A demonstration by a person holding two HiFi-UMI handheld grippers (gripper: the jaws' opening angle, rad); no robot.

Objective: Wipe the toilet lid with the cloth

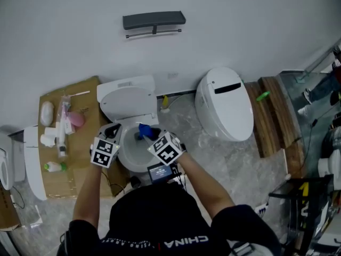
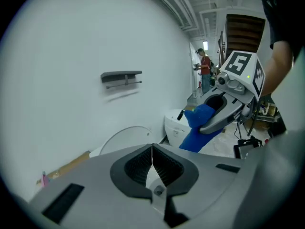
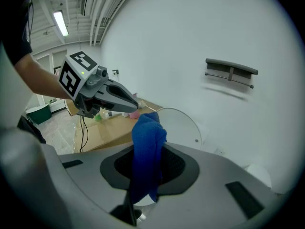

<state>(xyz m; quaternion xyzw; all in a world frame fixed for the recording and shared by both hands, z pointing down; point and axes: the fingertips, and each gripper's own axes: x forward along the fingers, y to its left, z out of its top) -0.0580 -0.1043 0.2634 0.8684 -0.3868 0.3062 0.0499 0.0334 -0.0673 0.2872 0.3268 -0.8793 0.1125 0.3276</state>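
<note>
Head view shows a person standing over a toilet whose lid stands raised against the far wall. The right gripper is clamped on a blue cloth and holds it over the toilet's open middle, on the near side of the lid. In the right gripper view the cloth is pinched between the jaws with its top bunched above them. The lid lies beyond it, apart from the cloth. The left gripper hovers just left of the right one. In the left gripper view its jaws are pressed together with nothing between them.

By my reading, the first need is met: the cloth is in hand and close to the lid. No wiping contact is made at this moment. The lid's white face is small and pale in every view, so I cannot tell whether any of it has been wiped. What is left, as it looks, is to carry the cloth farther in, press it to the lid's face, and pass it across the whole surface.
</note>
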